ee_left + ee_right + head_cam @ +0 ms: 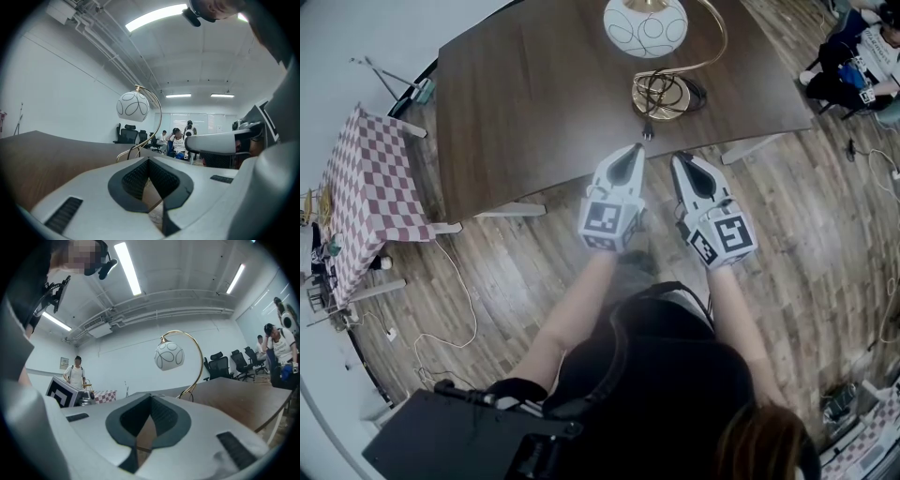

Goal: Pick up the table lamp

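Observation:
The table lamp stands on the dark wooden table (534,103): a white globe shade (645,24) with black swirls, a gold arched stem (717,42) and a round gold base (660,96) with a black cord coiled on it. My left gripper (638,148) and right gripper (678,160) hover side by side at the table's near edge, just short of the base, both shut and empty. In the left gripper view the shade (132,106) hangs ahead past the shut left gripper (149,161). In the right gripper view the shade (169,356) hangs ahead past the shut right gripper (151,396).
A small table with a red checked cloth (367,187) stands at the left. Cables (455,309) trail over the wooden floor. People sit at the far right (853,61) near office chairs (220,366). A person (75,373) stands by the far wall.

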A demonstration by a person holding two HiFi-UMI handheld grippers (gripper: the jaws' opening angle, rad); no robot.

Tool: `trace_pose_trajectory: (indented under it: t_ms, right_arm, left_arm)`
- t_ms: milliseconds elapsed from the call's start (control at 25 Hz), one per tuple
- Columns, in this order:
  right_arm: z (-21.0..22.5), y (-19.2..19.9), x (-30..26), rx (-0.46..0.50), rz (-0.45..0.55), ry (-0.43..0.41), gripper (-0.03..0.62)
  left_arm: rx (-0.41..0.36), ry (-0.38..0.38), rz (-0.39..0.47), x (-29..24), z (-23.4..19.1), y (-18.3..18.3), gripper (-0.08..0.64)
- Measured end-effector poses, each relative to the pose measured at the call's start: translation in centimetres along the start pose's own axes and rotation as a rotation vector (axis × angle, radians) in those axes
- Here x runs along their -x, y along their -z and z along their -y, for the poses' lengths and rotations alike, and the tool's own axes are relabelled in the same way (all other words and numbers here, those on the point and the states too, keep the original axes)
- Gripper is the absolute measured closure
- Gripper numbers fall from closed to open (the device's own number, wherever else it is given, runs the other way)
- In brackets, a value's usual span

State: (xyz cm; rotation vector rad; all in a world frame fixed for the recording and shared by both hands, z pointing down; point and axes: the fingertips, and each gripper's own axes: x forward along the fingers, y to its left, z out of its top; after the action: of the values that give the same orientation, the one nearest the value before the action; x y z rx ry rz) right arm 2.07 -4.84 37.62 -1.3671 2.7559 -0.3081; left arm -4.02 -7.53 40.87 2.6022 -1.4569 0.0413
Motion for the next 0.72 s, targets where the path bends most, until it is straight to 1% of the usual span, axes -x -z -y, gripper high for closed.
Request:
trace_pose_trajectory:
  t_ms: [400, 720]
  right_arm:
    - [1.3, 0.2, -2.5, 0.0, -0.001, 0.047, 0.588]
    - [1.3, 1.0, -3.7, 0.014, -0.022, 0.046, 0.588]
  left_arm:
    - [-0.006, 0.061, -0.015, -2.3, -1.1, 0.3, 0.56]
    - [0.007, 0.072, -0.015, -3.0, -2.4, 1.0, 0.56]
